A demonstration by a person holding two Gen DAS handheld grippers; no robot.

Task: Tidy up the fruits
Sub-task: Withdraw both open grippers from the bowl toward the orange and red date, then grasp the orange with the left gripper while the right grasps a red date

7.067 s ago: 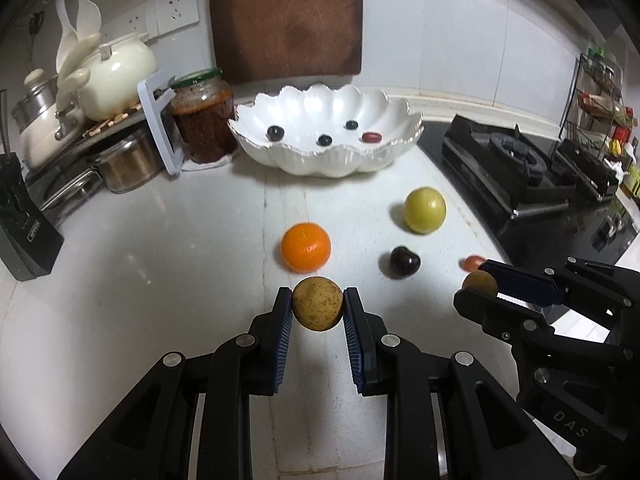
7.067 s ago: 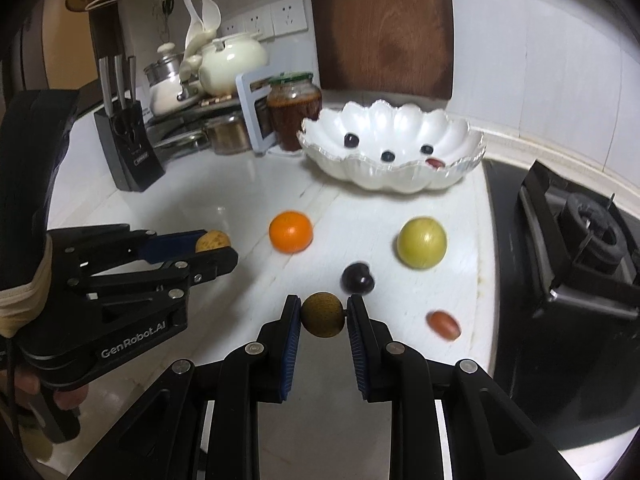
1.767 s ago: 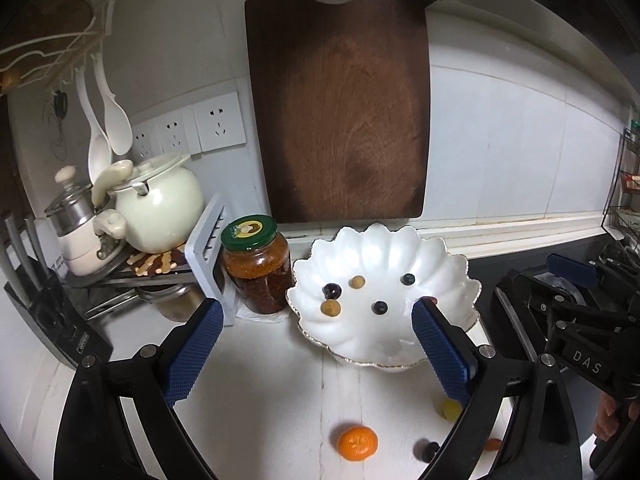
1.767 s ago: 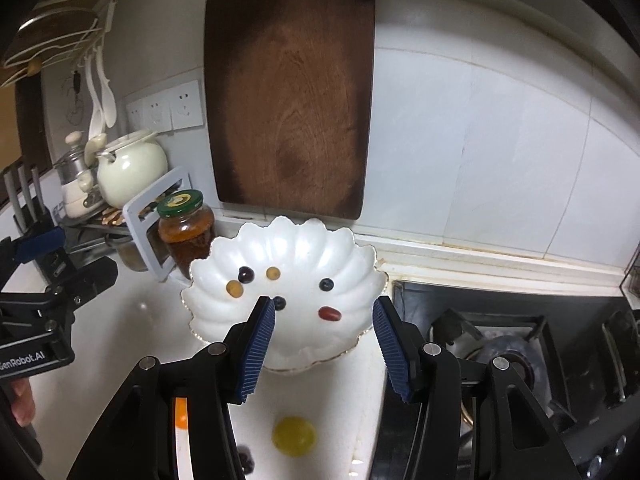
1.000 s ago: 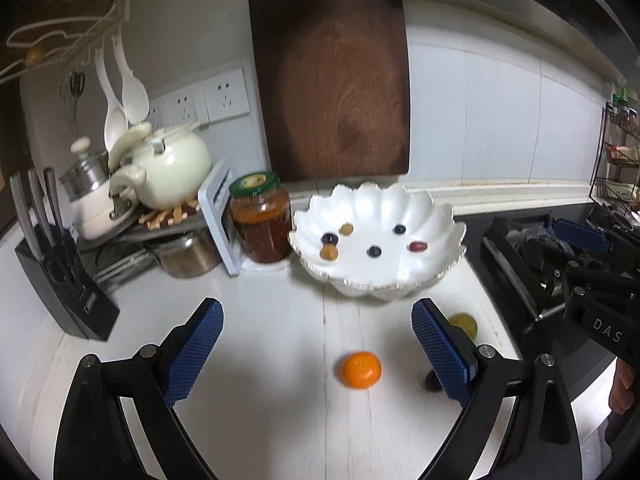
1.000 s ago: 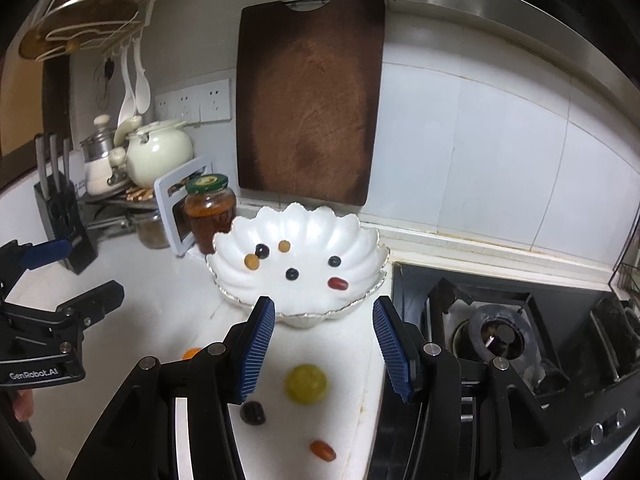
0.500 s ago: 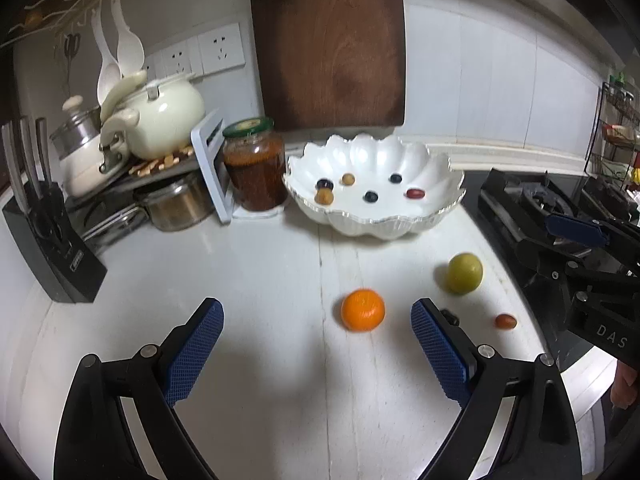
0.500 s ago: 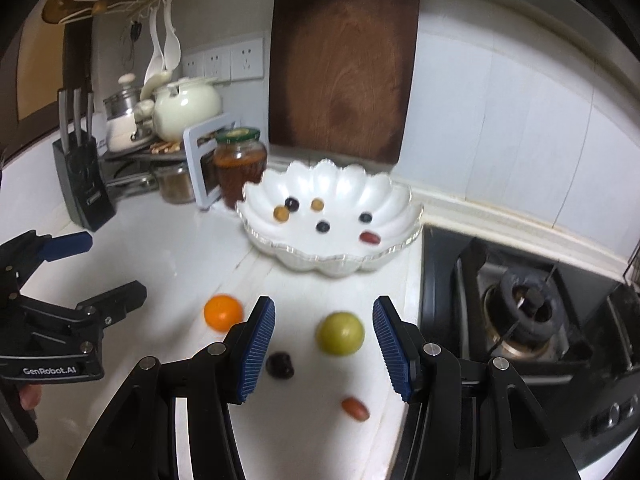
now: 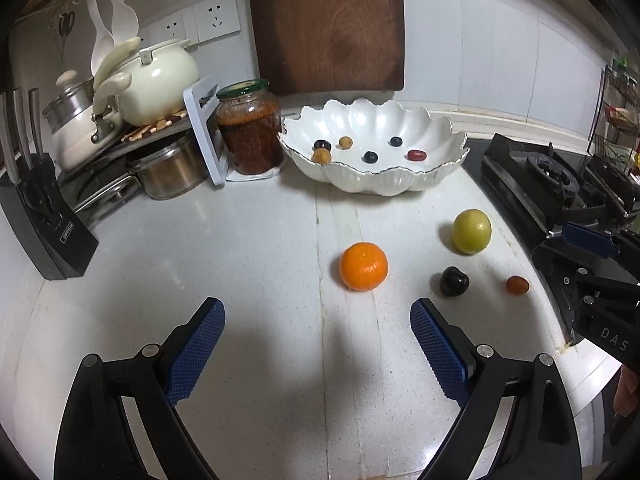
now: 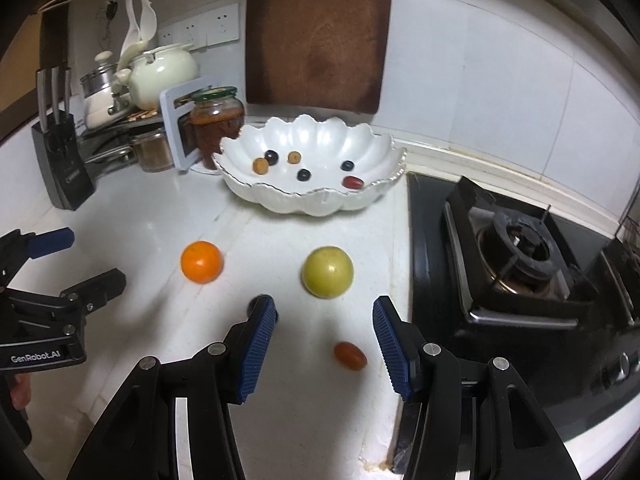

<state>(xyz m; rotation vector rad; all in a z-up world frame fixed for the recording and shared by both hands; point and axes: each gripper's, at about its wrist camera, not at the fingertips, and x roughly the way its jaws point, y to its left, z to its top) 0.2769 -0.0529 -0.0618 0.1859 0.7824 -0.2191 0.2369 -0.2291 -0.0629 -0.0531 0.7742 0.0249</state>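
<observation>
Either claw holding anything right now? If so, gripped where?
Nothing held. Left claw and right claw are both open and empty above the counter.

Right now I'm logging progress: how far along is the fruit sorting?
Done: six small fruits lie in the white bowl. In hand: nothing; left gripper and right gripper are open. Left on the counter: orange, green fruit, dark fruit, small red fruit.

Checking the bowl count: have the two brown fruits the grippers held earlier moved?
Yes. Both brown fruits now lie in the white bowl, beside the jar.
</observation>
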